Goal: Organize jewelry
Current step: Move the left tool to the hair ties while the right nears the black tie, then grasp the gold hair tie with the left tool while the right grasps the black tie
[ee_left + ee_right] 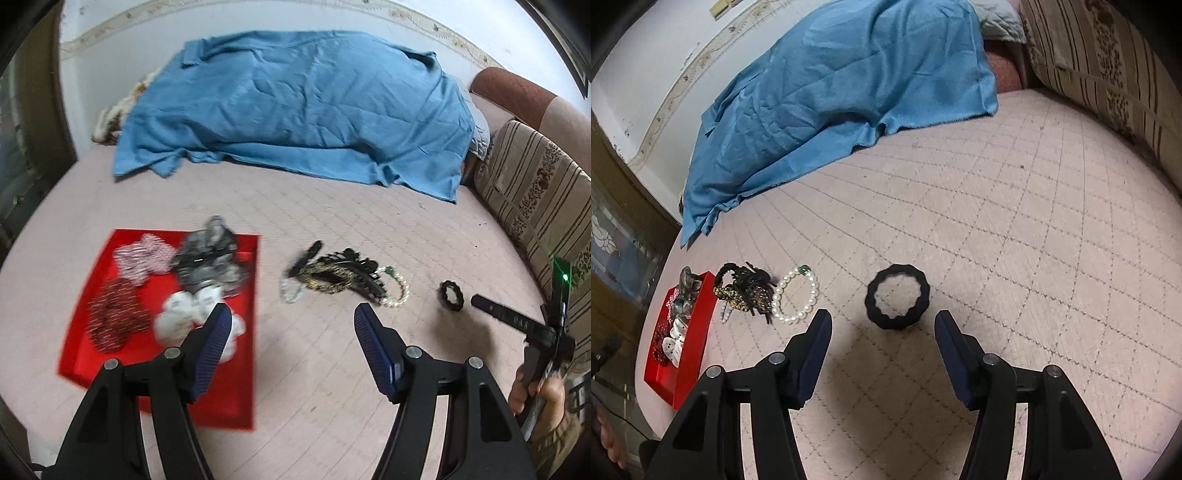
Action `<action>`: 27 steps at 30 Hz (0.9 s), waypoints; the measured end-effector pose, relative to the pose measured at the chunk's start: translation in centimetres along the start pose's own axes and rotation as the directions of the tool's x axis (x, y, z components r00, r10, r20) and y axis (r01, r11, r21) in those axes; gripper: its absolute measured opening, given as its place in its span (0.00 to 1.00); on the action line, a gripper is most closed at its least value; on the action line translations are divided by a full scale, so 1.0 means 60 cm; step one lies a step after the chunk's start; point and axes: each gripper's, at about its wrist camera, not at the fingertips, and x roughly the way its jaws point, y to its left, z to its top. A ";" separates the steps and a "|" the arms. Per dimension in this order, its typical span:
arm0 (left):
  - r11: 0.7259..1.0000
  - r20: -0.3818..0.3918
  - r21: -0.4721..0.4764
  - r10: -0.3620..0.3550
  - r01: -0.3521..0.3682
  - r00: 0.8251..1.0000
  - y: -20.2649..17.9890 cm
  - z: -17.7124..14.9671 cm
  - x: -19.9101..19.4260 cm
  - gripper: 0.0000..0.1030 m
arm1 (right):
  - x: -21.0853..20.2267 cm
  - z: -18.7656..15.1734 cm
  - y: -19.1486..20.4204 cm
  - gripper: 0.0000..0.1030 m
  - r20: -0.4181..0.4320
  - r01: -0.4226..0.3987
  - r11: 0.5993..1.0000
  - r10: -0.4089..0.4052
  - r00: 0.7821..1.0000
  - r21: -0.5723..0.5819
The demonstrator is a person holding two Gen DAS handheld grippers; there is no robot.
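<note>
A red tray (229, 391) on the pink bed cover holds several scrunchies: pink-white, dark red, grey, white. A pile of black hair clips (343, 273) and a pearl necklace (400, 293) lies to its right. A black wavy ring (897, 299) lies alone further right; it also shows in the left wrist view (451, 295). My left gripper (291, 325) is open and empty, above the tray's right edge. My right gripper (881, 326) is open and empty, just short of the black ring. The tray (690, 354) and pearls (798, 295) show at the left in the right wrist view.
A blue blanket (295, 103) covers a mound at the back of the bed. A striped cushion (535, 199) lines the right side. A white wall (646, 66) runs behind. The right gripper's body and the hand holding it (539, 380) show at the right edge.
</note>
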 end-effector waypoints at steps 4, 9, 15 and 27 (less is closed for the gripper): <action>0.996 -0.088 -0.067 -0.062 0.056 0.994 -0.012 0.025 0.083 0.66 | -0.001 0.004 -0.019 0.61 -0.010 -0.031 0.998 0.032 0.999 0.049; 0.969 -0.174 -0.207 -0.173 0.135 0.969 -0.010 0.045 0.171 0.66 | -0.001 0.009 -0.021 0.61 -0.013 -0.042 0.998 0.042 0.999 0.050; 0.951 -0.208 -0.275 -0.202 0.141 0.957 -0.014 0.059 0.235 0.65 | 0.015 0.017 -0.016 0.61 -0.019 0.027 1.000 -0.027 0.999 -0.012; 0.923 -0.250 -0.330 -0.290 0.200 0.924 -0.022 0.050 0.278 0.13 | 0.084 0.027 0.010 0.43 -0.037 0.182 0.965 -0.192 0.981 -0.187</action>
